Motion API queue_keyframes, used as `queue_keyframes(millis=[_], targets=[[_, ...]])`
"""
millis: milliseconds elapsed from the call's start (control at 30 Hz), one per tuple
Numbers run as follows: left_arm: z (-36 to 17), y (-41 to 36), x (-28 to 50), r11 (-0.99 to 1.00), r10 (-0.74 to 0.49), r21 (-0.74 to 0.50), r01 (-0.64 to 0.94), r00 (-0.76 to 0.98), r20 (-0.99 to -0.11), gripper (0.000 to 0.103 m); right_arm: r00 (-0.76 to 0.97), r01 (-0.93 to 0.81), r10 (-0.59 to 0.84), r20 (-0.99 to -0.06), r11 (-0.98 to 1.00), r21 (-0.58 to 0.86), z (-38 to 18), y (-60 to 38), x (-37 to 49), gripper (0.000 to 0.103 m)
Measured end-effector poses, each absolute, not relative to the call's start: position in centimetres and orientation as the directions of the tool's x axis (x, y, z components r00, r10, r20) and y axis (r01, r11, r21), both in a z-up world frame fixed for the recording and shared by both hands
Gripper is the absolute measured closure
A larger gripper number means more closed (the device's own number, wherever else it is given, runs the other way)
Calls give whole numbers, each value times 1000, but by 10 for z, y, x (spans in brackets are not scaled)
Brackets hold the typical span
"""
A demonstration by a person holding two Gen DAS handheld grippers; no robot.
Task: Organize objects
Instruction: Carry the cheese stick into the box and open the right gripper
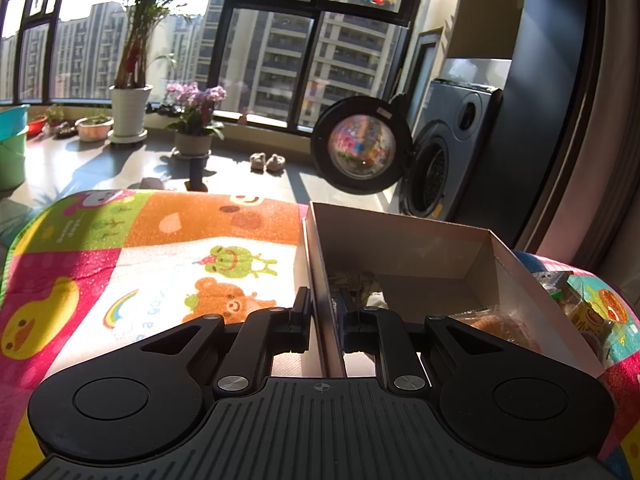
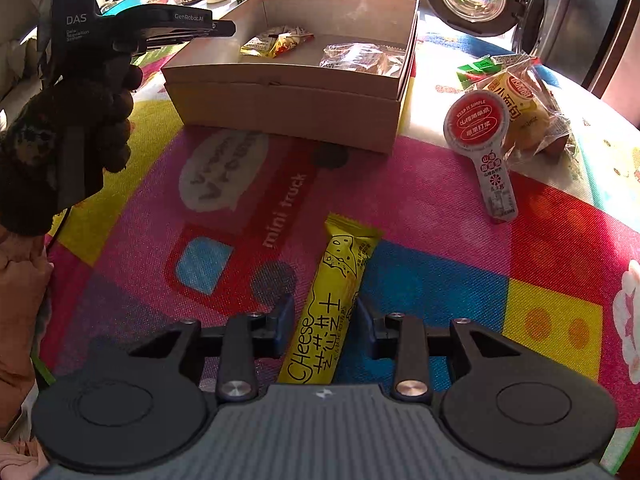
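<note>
An open cardboard box (image 2: 288, 104) stands on the colourful mat (image 2: 420, 208), holding a yellow snack packet (image 2: 276, 42) and a clear-wrapped cake (image 2: 360, 58). My left gripper (image 1: 323, 308) is shut on the box's left wall (image 1: 320, 280), one finger inside and one outside; it also shows at the box's left rim as the left gripper (image 2: 224, 29). A yellow cheese bar (image 2: 340, 264) lies flat on the mat. My right gripper (image 2: 324, 312) is open and low, its fingers either side of the bar's near half.
Right of the box lie a red round-lidded pack (image 2: 478, 122), a bread packet (image 2: 528, 112) and a green packet (image 2: 478, 67). A gloved hand (image 2: 68, 128) holds the left gripper. Beyond the mat are a washing machine (image 1: 448, 152) with its door open and potted plants (image 1: 194, 120).
</note>
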State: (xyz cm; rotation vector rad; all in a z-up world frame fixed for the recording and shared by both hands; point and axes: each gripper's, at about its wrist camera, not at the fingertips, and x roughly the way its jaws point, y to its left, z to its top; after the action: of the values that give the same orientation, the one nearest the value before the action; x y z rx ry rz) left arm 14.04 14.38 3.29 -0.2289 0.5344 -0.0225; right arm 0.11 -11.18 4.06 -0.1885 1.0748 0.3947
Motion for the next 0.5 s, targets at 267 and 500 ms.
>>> queue_keyframes(millis=[267, 500], targets=[[33, 144, 141, 975, -79, -220, -38, 861, -502, 87, 438, -446, 381, -814, 878, 171, 94, -104, 3, 82], [33, 144, 140, 974, -81, -222, -38, 861, -502, 87, 603, -454, 473, -643, 866, 211, 172, -91, 51, 82]])
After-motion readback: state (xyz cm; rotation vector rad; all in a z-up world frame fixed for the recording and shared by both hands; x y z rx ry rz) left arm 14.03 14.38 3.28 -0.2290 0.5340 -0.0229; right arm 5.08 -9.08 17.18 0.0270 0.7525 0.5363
